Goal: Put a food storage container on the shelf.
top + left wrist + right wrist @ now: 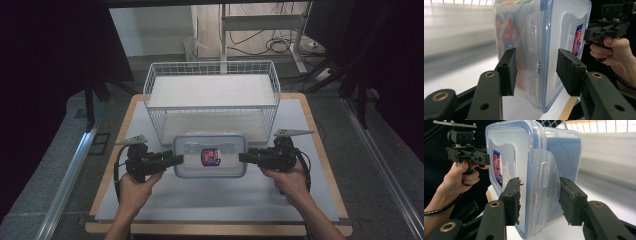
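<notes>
Between left gripper (176,160) and right gripper (243,157) — both pinching it — lidded container (210,156), contents blurred.

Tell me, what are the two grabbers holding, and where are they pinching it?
Both hold the clear plastic box. The left gripper pinches its left short end, the right gripper its right short end, each over a side latch flap.

One clear lidded container (210,156) up between two grippers, the left gripper (176,160) and the right gripper (245,157). One white wire basket (210,95) behind it. One white mat (215,195) across one wooden surface (220,230). Two hands working.
</notes>
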Tool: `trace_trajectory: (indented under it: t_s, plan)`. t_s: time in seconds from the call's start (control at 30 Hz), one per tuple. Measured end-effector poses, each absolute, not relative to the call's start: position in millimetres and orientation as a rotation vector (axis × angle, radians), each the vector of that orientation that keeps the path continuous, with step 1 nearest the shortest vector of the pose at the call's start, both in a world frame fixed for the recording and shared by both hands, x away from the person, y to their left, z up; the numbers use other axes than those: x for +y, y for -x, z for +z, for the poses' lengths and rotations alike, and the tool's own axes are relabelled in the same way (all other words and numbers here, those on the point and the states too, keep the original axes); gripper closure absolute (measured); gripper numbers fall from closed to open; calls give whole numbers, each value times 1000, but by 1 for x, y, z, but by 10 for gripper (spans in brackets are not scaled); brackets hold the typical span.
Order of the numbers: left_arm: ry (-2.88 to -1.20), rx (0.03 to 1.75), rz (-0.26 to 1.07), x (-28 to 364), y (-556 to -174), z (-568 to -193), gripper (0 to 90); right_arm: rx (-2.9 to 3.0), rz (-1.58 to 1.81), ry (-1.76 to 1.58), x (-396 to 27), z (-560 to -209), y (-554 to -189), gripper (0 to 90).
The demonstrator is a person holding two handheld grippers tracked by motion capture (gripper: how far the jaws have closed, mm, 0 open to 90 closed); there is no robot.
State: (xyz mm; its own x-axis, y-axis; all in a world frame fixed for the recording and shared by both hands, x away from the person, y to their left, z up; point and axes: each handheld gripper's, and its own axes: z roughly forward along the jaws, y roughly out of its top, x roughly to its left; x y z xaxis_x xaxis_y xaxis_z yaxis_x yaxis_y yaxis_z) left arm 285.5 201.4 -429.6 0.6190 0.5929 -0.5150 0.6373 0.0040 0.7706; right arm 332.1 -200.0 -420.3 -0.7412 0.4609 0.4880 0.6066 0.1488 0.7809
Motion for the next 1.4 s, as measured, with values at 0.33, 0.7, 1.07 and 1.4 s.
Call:
trace_trajectory:
  t_s: [0.33,0.7,1.07,1.4]
  plan:
    - [-1657,1008,-34,204,-305,-403,522,-2280,-1676,1066,-198,-392,-349,536]
    - [-1655,995,-16,205,-327,-375,521,-2268,-1712,1067,-197,-366,-369,536]
    - [-1642,988,0,206,-355,-345,521,-2237,-1760,1076,-196,-336,-397,537]
    - [-1632,994,7,206,-381,-325,522,-2203,-1789,1104,-196,-319,-422,535]
